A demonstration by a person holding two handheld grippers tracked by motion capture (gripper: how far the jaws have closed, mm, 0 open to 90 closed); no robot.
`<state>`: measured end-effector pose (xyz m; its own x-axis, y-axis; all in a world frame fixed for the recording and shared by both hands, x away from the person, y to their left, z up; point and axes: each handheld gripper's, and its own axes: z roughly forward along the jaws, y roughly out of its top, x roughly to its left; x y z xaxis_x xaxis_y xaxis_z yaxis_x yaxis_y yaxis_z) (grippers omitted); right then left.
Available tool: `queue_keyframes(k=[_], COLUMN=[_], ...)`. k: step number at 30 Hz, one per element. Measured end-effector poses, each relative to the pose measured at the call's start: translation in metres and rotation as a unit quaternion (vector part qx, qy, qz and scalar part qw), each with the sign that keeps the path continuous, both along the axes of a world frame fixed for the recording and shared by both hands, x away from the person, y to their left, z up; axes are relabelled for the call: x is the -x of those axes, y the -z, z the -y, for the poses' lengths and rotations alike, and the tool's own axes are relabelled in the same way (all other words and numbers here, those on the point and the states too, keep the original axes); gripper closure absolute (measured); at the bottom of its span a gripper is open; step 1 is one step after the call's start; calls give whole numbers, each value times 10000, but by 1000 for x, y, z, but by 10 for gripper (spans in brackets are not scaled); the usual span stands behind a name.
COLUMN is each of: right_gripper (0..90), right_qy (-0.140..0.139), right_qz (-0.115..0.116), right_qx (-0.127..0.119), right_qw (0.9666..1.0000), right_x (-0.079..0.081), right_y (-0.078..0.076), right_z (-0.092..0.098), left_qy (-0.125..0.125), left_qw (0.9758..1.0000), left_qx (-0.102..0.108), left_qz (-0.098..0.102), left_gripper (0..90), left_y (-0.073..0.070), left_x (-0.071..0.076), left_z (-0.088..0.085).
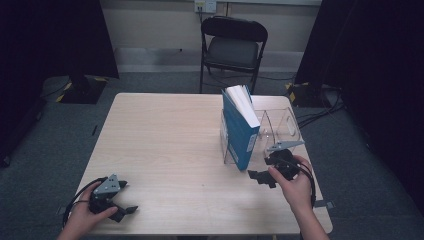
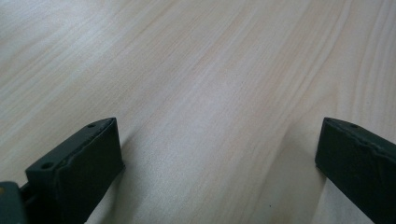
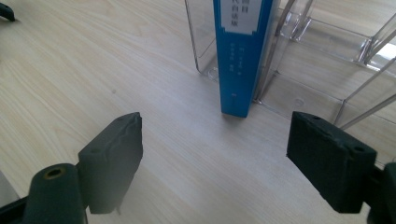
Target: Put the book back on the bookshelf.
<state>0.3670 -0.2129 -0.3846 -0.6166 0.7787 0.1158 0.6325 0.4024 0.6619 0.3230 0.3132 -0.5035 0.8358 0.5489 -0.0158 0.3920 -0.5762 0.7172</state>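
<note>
The thick blue paperback book (image 3: 238, 56) stands upright in the clear acrylic divider rack (image 1: 280, 125) on the pale wooden surface (image 1: 165, 145). My right gripper (image 3: 212, 154) faces its spine, jaws wide; I'd centre squarely before closing. My left gripper (image 1: 122, 205) rests wide, well apart.

Book (image 1: 241, 131): blue cover, white label on spine, stands upright, leaning slightly.
Place: in the left compartment of the clear plastic rack (image 1: 282, 125), right side of surface (image 1: 165, 150).
</note>
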Motion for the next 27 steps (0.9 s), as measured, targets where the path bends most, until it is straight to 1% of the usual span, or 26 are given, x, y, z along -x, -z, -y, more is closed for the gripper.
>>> queue_keyframes(k=[5,8,9,11,13,14,15,18,19,22,27], right_gripper=[181,182,182,182,182,182,183,184,185,185,186], right_qy=[77,77,113,143,185,185,210,240,216,268,312], right_qz=[-63,-29,-69,-61,-104,-65,-111,-95,-46,-109,-147], right_qx=[12,24,4,32,29,37,48,97,89,31,54], right_qw=[9999,10000,9999,9999,9998,9998,9997,9996,9997,9996,9994], right_x=[2,4,5,6,7,6,7,7,7,7,7], right_y=[8,12,14,17,20,22,24,28,30,36,46], right_z=[8,12,14,17,19,21,22,24,26,28,30], left_qy=[0,-3,0,-9,-7,-8,-4,-9,-9,-7,-10], left_qw=[10000,10000,10000,10000,10000,10000,10000,10000,10000,10000,10000], left_qx=[-1,1,-1,10,8,7,2,9,11,7,10], left_qz=[2,0,3,-2,-5,-5,4,-7,-9,-5,-3], left_gripper=[1,1,1,1,1,0,0,0,0,0,1], left_y=[0,0,0,0,0,0,0,0,0,0,0], left_x=[0,0,0,0,0,0,0,0,0,0,0], left_z=[0,0,0,0,0,0,0,0,0,0,0])
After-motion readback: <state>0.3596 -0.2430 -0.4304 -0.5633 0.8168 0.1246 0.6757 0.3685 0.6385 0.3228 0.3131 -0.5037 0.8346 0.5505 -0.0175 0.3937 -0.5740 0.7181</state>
